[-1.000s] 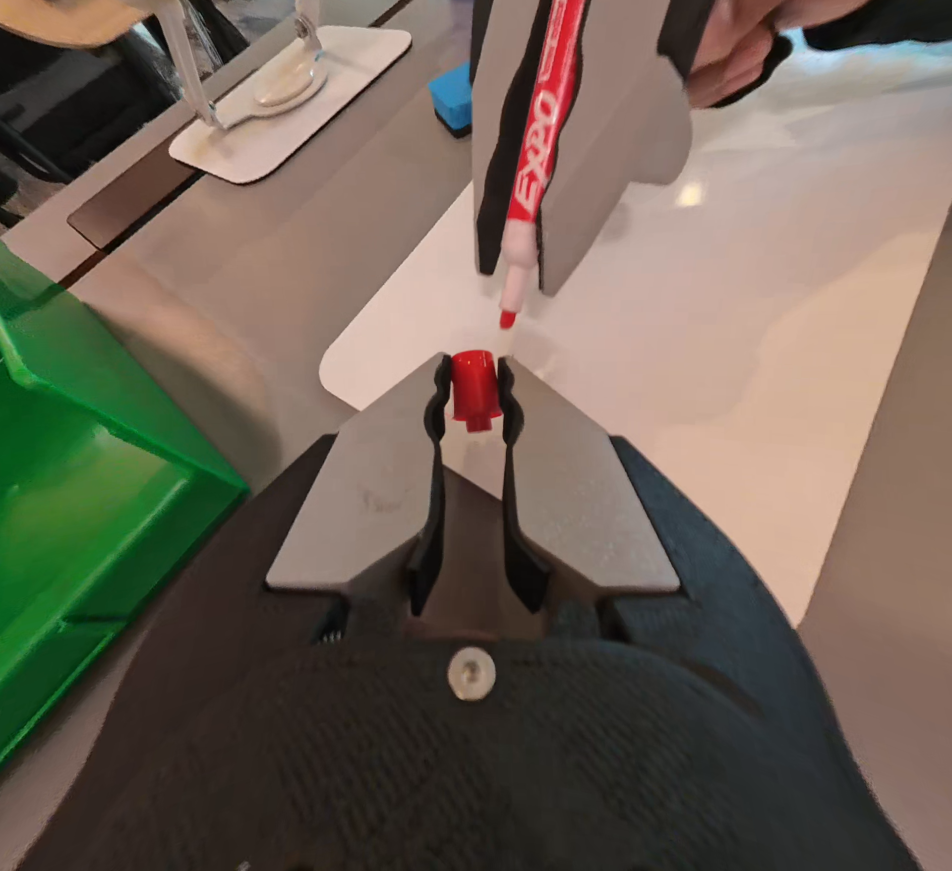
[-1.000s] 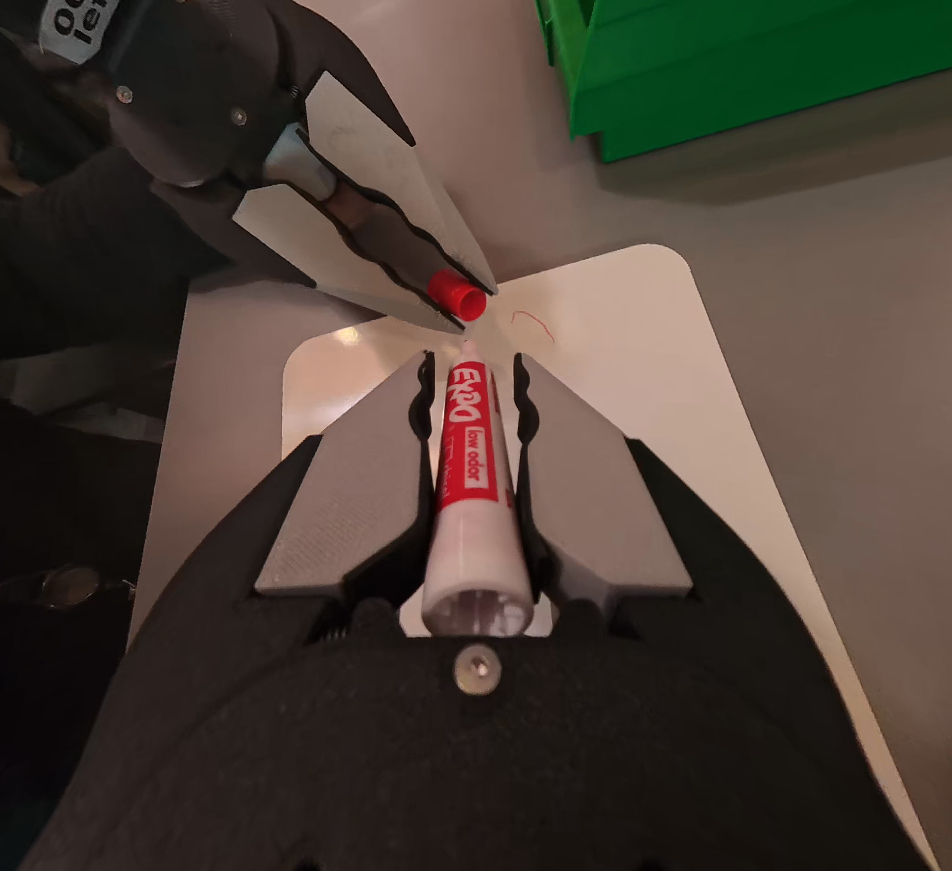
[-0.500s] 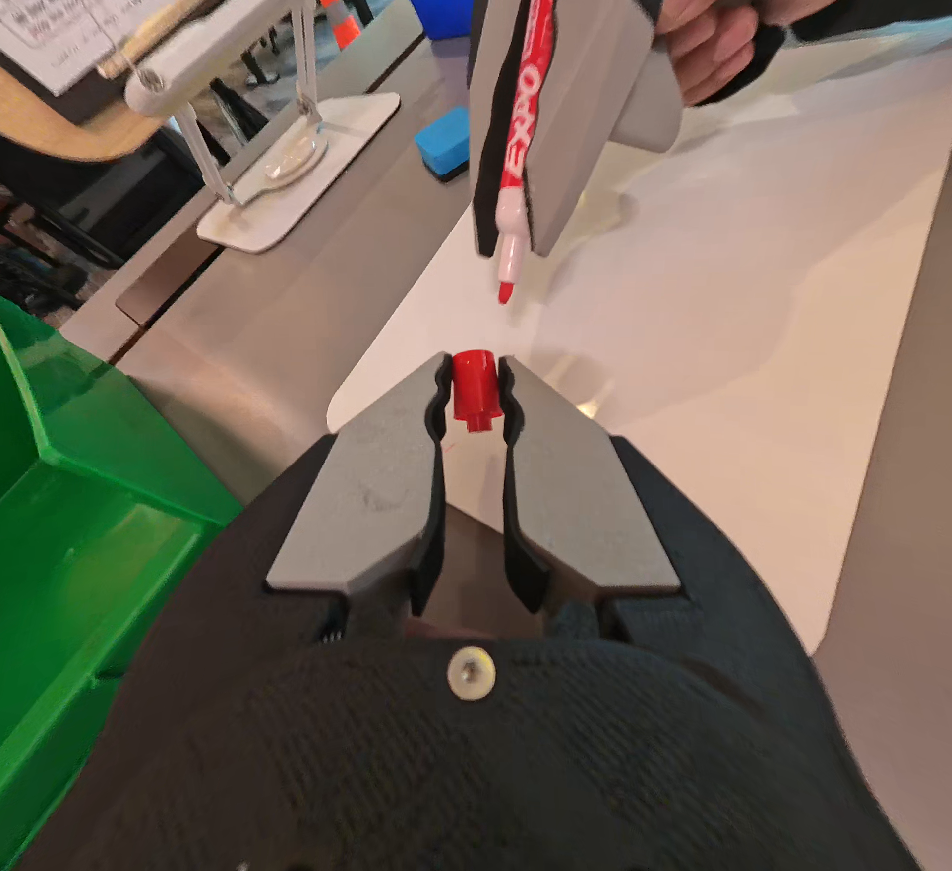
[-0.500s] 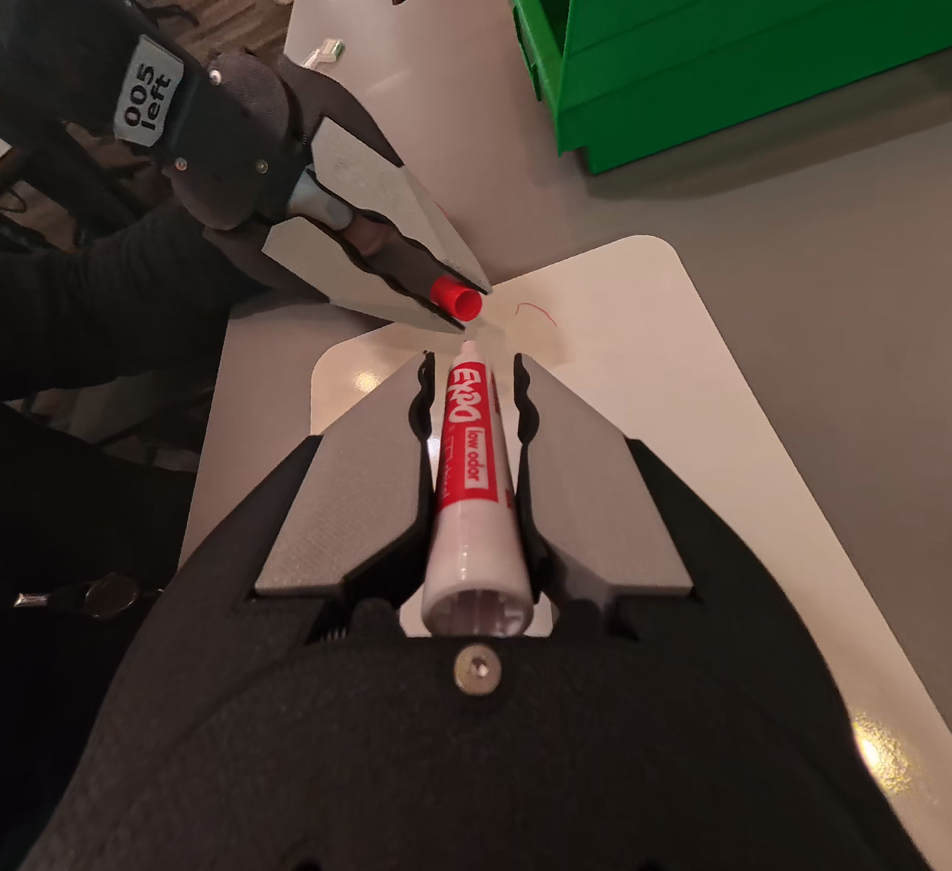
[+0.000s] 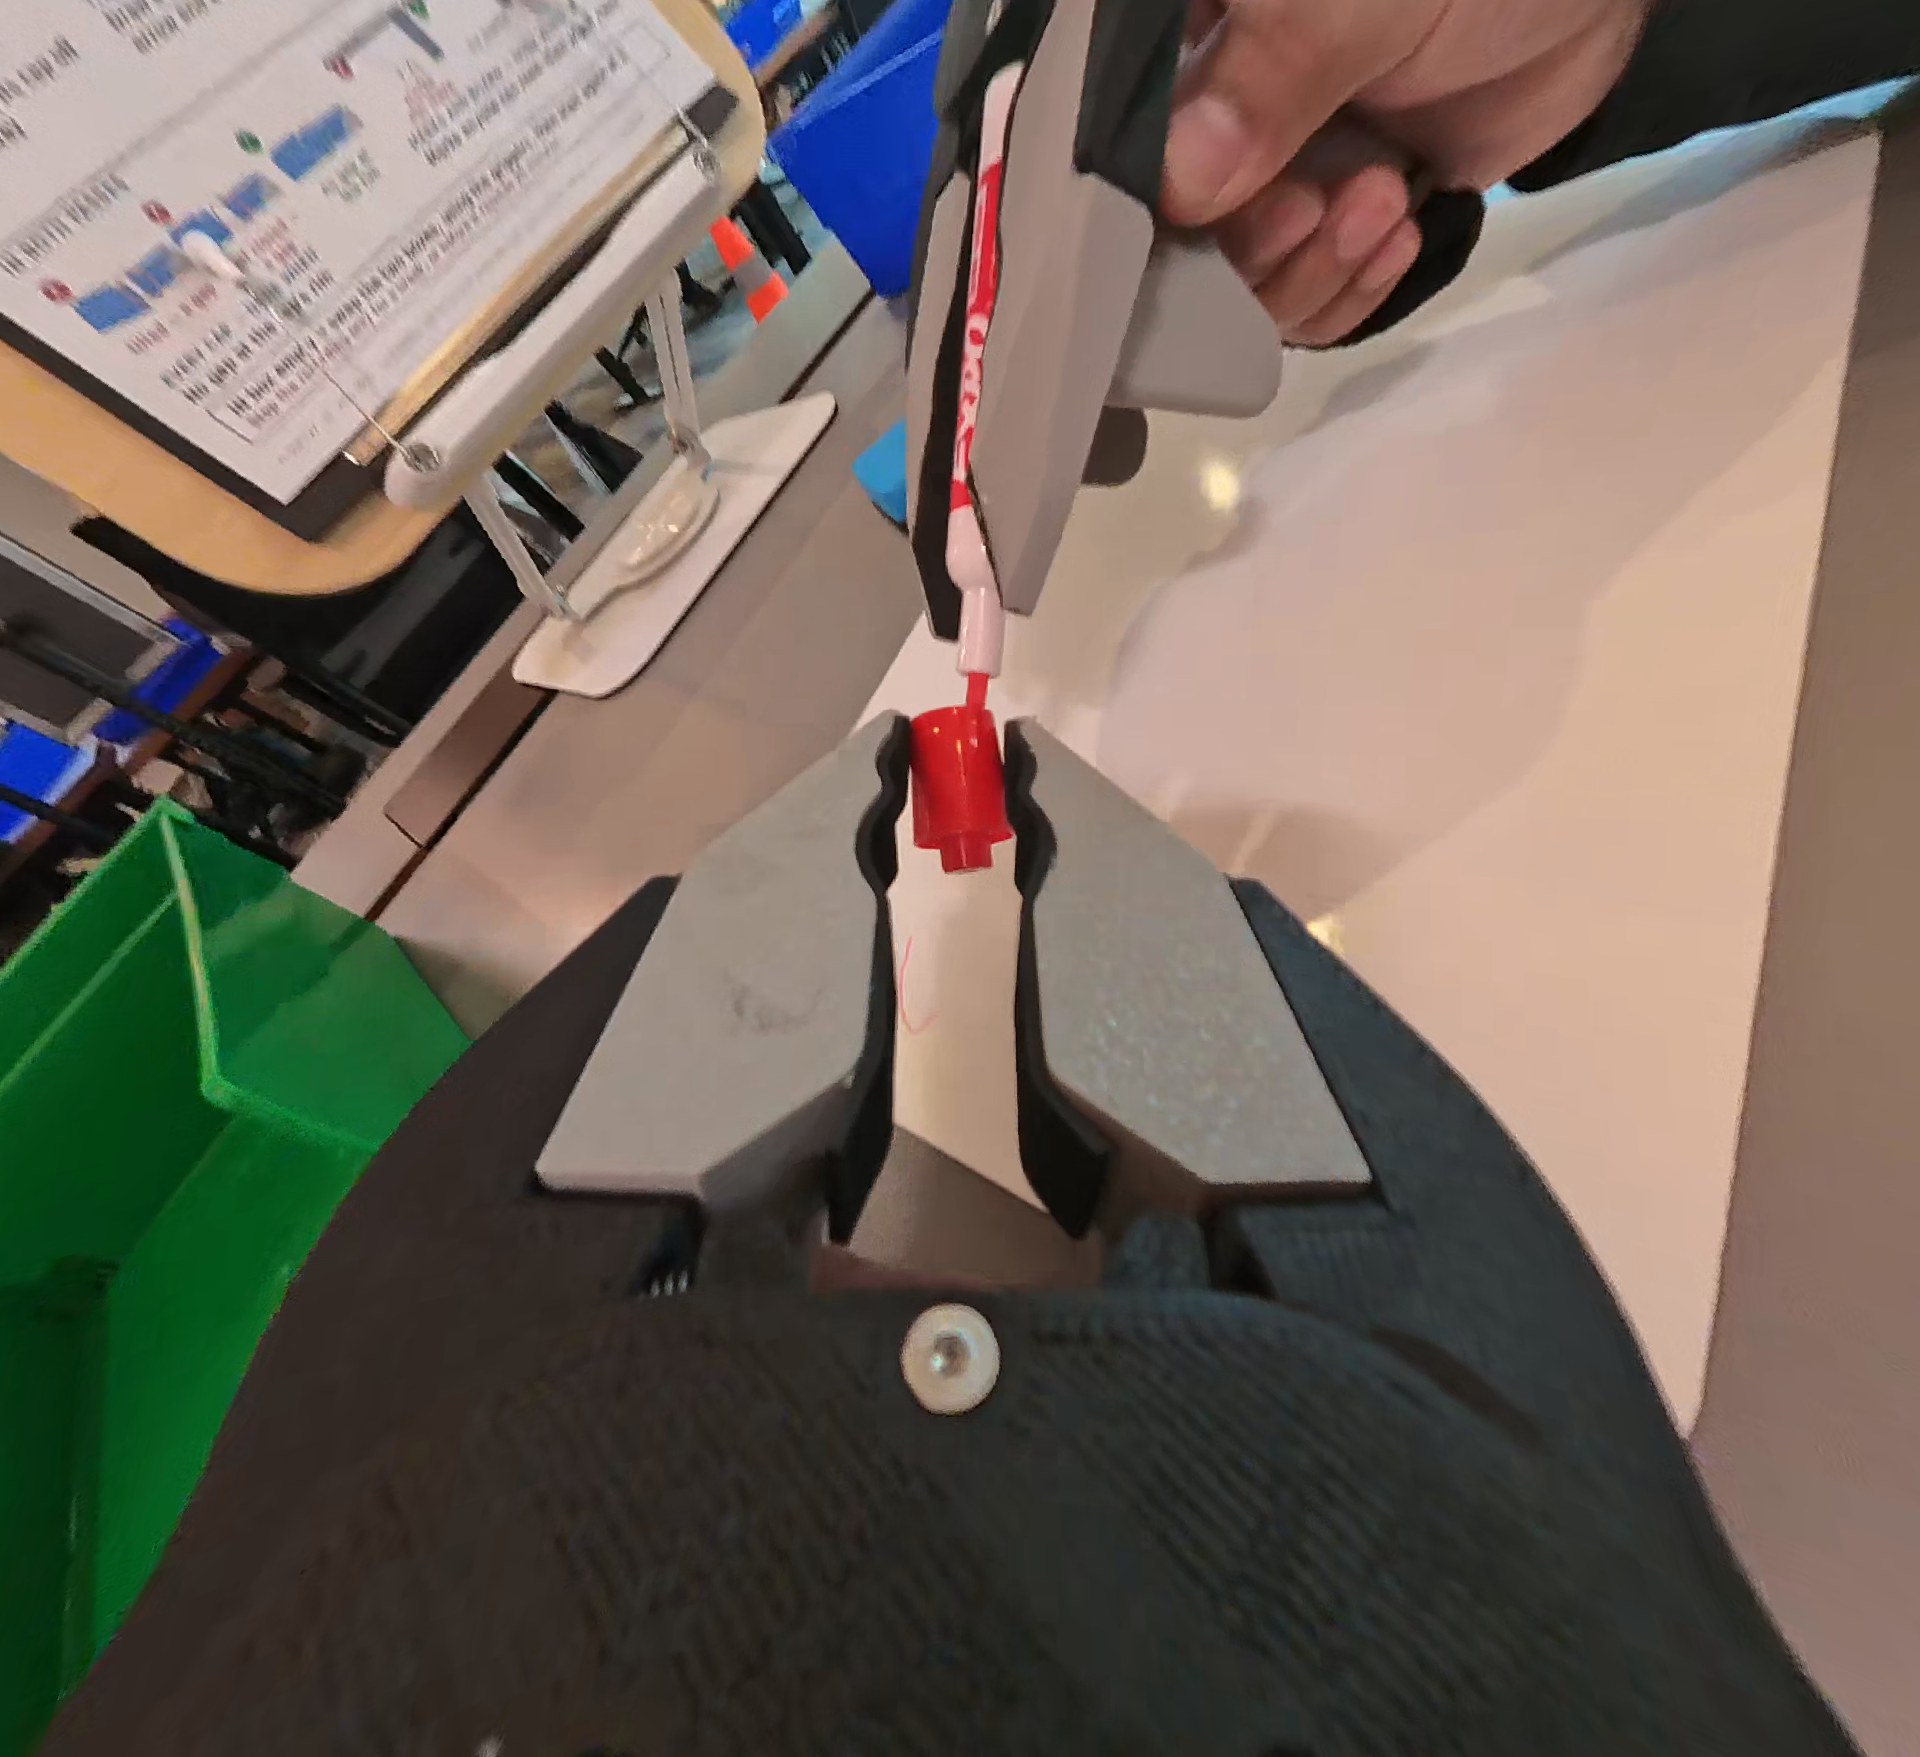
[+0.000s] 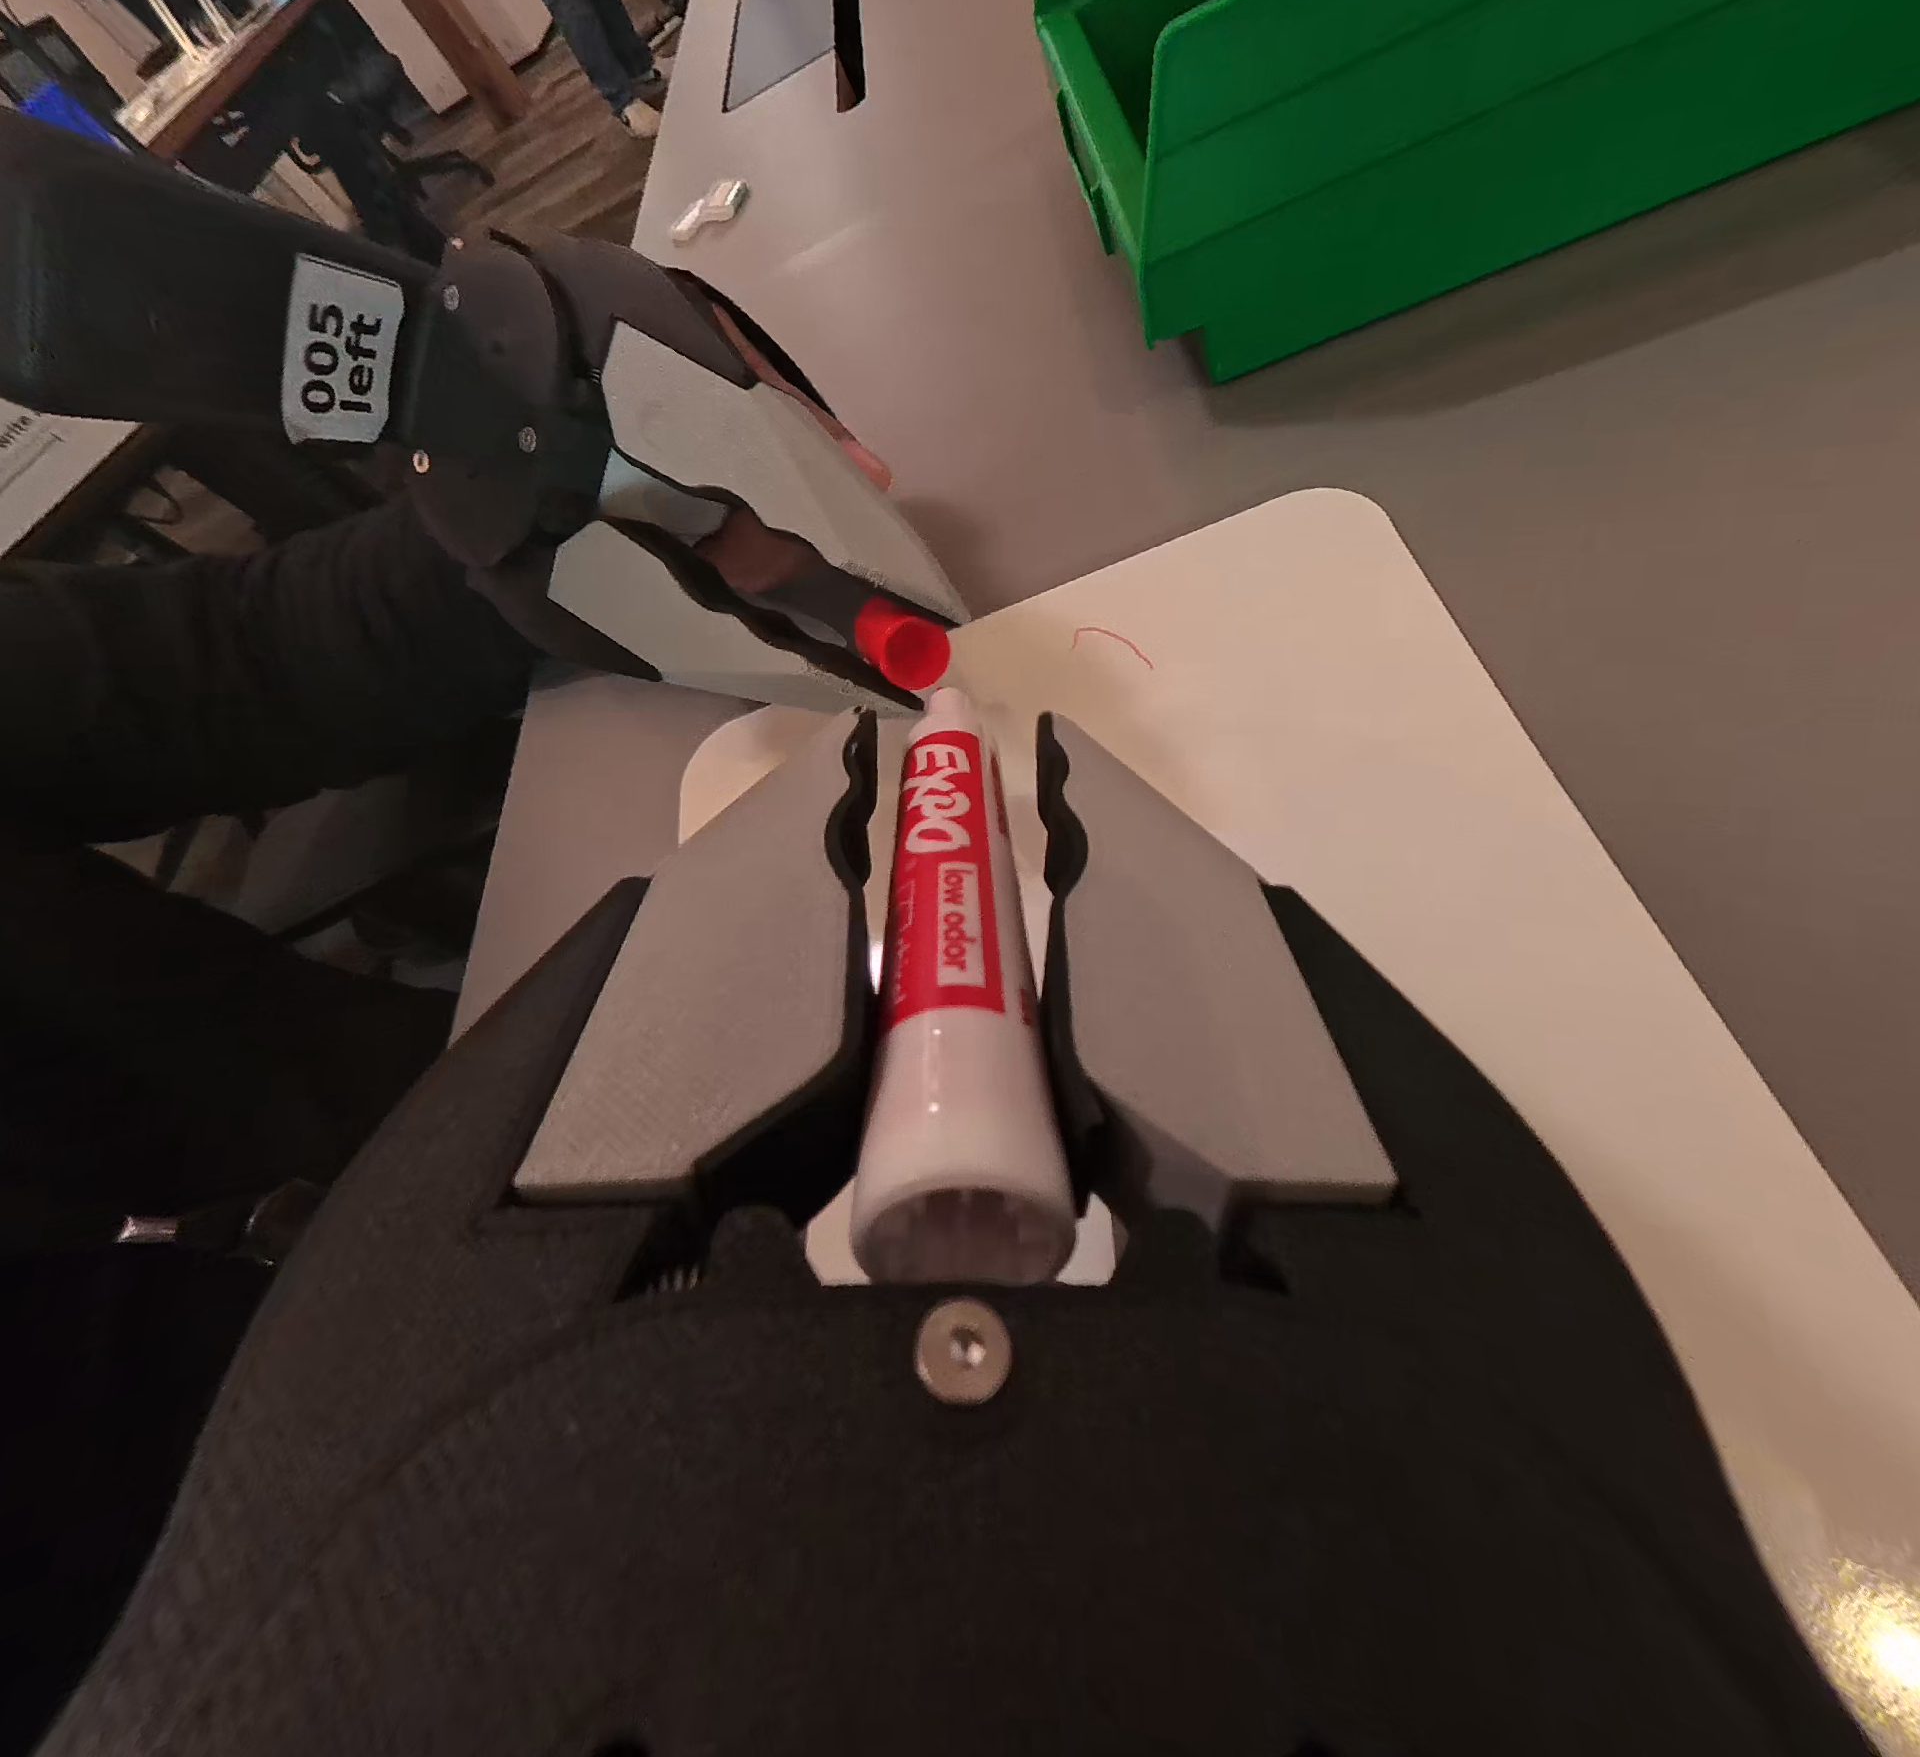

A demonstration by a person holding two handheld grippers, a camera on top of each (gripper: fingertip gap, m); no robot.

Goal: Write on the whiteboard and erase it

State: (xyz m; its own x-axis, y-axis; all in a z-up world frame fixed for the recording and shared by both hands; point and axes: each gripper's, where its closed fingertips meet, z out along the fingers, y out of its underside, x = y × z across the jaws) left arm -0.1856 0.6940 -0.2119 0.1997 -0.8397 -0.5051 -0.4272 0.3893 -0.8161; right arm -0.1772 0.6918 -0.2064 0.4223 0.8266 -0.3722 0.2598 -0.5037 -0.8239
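My left gripper [image 5: 954, 751] is shut on a red marker cap [image 5: 956, 793], open end up. My right gripper [image 6: 948, 731] is shut on a white and red marker [image 6: 951, 938]. In the left wrist view the marker [image 5: 977, 357] hangs point down and its red tip touches the mouth of the cap. In the right wrist view the cap [image 6: 902, 651] sits just beyond the marker's nose. The whiteboard [image 6: 1351, 876] lies flat on the table beneath both and bears a small red stroke [image 6: 1114, 645]. It also shows in the left wrist view [image 5: 1455, 668].
A green bin [image 5: 125, 1084] stands left of my left gripper, and at the far right in the right wrist view [image 6: 1455, 97]. A blue eraser [image 5: 878, 481] lies at the board's far edge. A document stand [image 5: 364, 180] with a printed sheet stands behind it. Only a small space, under 4 cm, lies between the two pairs of fingers.
Both grippers have risen from the board and come together. The marker tip, earlier a gap away from the cap, now meets the cap's mouth.
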